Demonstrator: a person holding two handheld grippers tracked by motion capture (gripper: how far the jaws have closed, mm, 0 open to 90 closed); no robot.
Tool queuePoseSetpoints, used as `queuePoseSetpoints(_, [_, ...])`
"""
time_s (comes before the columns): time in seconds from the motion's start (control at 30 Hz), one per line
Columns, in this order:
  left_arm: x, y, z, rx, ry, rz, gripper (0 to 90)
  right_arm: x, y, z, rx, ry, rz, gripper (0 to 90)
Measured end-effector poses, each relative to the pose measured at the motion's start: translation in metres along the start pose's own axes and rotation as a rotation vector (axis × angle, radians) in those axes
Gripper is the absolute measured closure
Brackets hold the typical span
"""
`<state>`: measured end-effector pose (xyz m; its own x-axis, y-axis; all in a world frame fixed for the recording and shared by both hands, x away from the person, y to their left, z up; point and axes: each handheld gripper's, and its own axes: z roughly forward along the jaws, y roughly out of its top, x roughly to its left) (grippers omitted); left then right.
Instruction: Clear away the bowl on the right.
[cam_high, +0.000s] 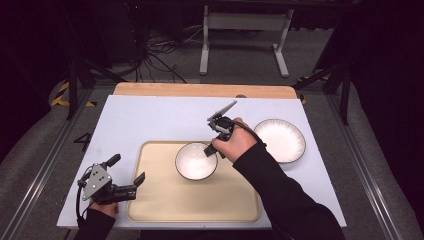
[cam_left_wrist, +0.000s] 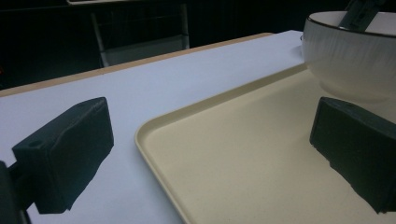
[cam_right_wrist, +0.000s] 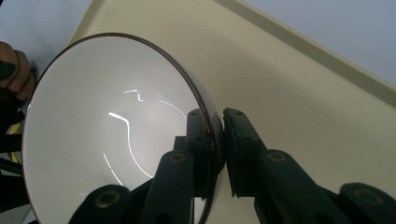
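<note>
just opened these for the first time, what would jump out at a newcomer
The white bowl on the beige tray stands out first, with the right gripper clamped on its rim, one finger inside and one outside. To its right a white plate sits alone on the white table. The left gripper waits open over the tray's left edge.

White bowl (cam_high: 196, 161) with a dark rim — upright on the beige tray (cam_high: 165, 200), near its far edge, its right wall pinched by the right tool (cam_high: 212, 150).
</note>
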<state>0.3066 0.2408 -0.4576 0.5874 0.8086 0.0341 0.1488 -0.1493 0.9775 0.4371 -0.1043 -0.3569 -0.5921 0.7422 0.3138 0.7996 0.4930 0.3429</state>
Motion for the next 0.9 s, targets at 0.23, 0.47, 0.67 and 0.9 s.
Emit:
queuePoseSetpoints(0.23, [0.000, 0.000, 0.000, 0.002, 0.002, -0.004, 0.2, -0.001, -0.003, 0.012, 0.008, 0.005, 0.007, 80.6])
queuePoseSetpoints(0.47, [0.000, 0.000, 0.000, 0.001, 0.003, -0.005, 0.1, -0.003, -0.005, 0.022, 0.019, 0.003, 0.021, 80.2])
queuePoseSetpoints(0.67, [0.000, 0.000, 0.000, 0.002, 0.004, -0.004, 0.1, -0.005, -0.006, 0.029, 0.029, 0.003, 0.019, 80.0])
queuePoseSetpoints(0.9, [0.000, 0.000, 0.001, 0.000, 0.003, 0.000, 0.1, -0.007, -0.008, 0.035, 0.043, 0.004, 0.028, 79.6])
